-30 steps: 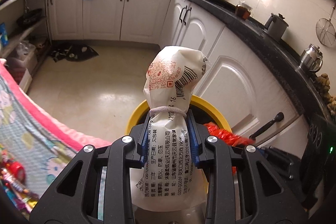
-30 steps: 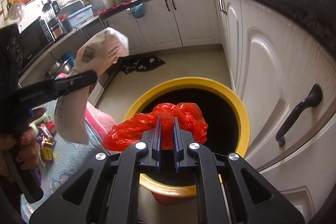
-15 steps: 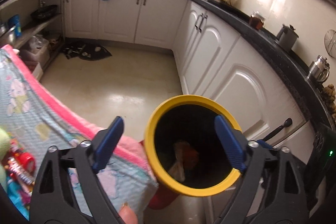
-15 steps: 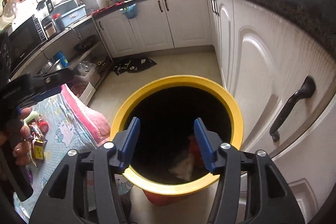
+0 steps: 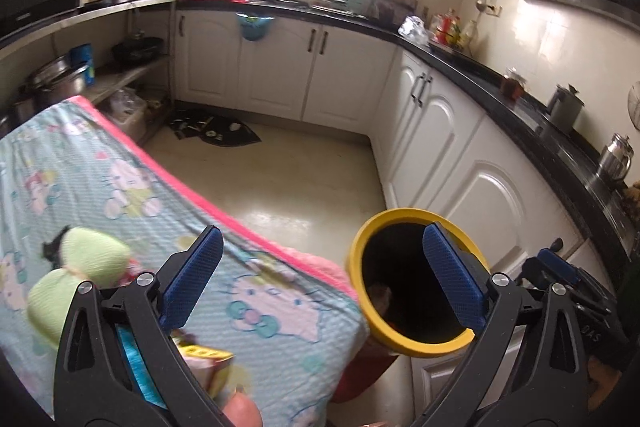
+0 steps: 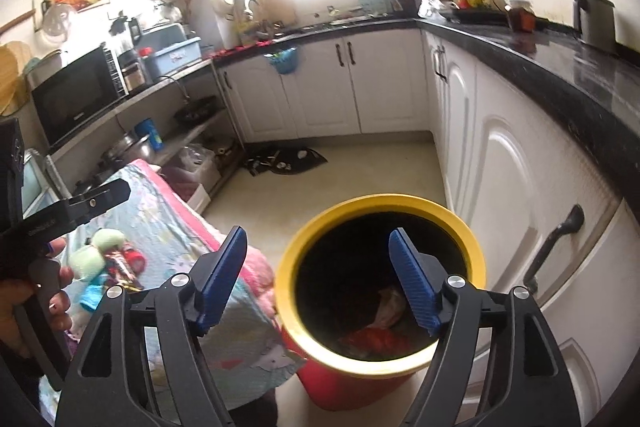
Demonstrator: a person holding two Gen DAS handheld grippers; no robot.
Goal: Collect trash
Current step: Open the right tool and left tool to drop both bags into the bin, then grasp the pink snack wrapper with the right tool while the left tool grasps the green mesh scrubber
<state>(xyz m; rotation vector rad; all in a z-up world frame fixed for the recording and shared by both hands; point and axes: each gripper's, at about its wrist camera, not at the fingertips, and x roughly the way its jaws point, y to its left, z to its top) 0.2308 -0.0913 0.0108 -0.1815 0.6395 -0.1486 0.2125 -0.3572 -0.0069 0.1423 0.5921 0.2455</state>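
1. Over the yellow-rimmed trash bin [image 6: 380, 283], both tools have let go: a second ago the left hand-held gripper [image 5: 320, 283] pinched a white printed packet and the right hand-held gripper [image 6: 320, 279] a red plastic bag; now both stand wide open with nothing between the blue pads [image 6: 412, 287]
2. Crumpled red and pale trash [image 6: 380, 323] lies at the bottom of the bin, so I judge that drop finished and the next pick due
3. More litter waits on the cloth-covered surface [image 5: 120, 187]: a pale green bundle [image 5: 92, 259] and some bright wrappers [image 6: 124, 263], near its front part
4. The left tool has already swung from the bin toward that litter; the right one hangs over the bin mouth
5. The bin stands just beside the surface's pink edge and close to the white cabinets [image 6: 520, 195], whose dark handle [image 6: 556, 239] juts out; the open floor [image 5: 304, 179] beyond gives free room
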